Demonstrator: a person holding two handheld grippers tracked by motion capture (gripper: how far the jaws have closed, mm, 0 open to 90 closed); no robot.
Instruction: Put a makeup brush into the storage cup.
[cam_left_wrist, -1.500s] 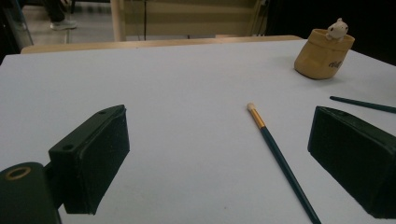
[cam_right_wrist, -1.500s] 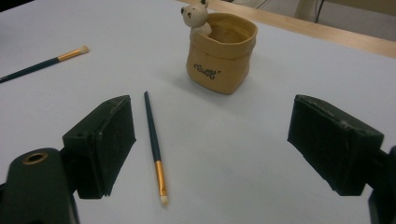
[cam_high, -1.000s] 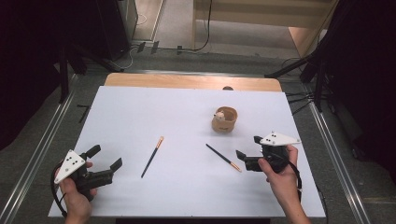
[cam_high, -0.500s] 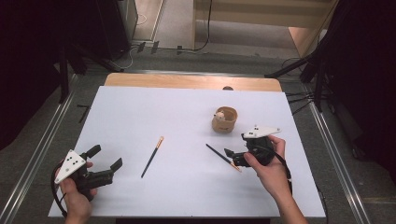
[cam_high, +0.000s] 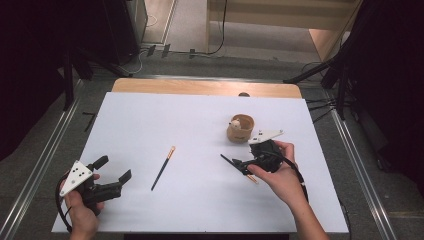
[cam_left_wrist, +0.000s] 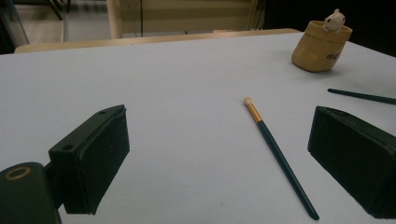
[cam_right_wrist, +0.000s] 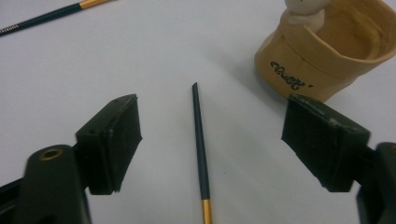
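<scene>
— On the white table (cam_high: 200, 120), what have you got, biggest thing first?

— At the far right stands the tan cup (cam_high: 240, 129) with a small white figure (cam_left_wrist: 335, 19) perched on its rim. I hold my right gripper (cam_high: 239, 164) just in front of it, jaws wide apart, straddling the nearer paintbrush (cam_right_wrist: 200, 144) without touching it; the handle tip points toward the cup's left side.

— And your other hand?

— I hold my left gripper (cam_high: 114, 172) low at the near left corner, jaws also spread, gripping nothing. The second paintbrush (cam_high: 163, 167) lies mid-table, well apart from the first, its pale bristle end pointing away from me, just ahead of the left jaws.
</scene>
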